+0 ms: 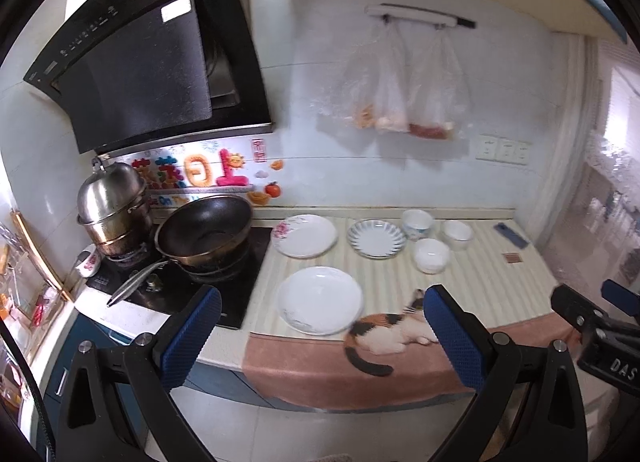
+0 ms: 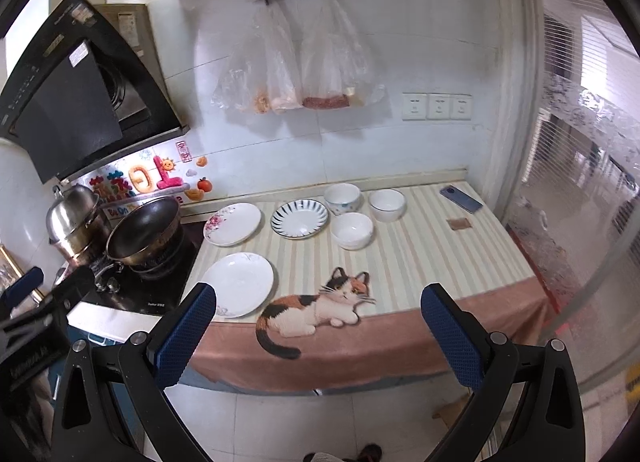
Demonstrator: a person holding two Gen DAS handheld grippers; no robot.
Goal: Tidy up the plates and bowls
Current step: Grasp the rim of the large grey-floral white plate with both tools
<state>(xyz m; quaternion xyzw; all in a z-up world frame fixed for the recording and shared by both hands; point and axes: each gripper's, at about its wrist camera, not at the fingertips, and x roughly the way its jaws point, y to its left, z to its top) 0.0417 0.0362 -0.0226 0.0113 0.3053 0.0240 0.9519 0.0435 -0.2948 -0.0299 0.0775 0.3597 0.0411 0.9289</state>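
Three plates and three bowls lie on a striped mat with a cat picture [image 2: 320,308]. A plain white plate [image 2: 239,284] [image 1: 320,299] is nearest. Behind it sit a flower-printed plate [image 2: 233,223] [image 1: 305,235] and a blue-striped plate [image 2: 300,218] [image 1: 376,238]. A patterned bowl [image 2: 342,198] [image 1: 417,224] and two white bowls [image 2: 387,204] [image 2: 352,230] stand to the right. My left gripper [image 1: 324,338] and right gripper [image 2: 318,336] are both open and empty, held off the counter's front edge.
A black wok [image 1: 204,234] and a steel pot [image 1: 112,206] sit on the stove at left, under a range hood [image 1: 148,62]. A phone [image 2: 460,198] and a small brown square [image 2: 459,224] lie at the mat's right. Plastic bags [image 2: 296,70] hang on the wall.
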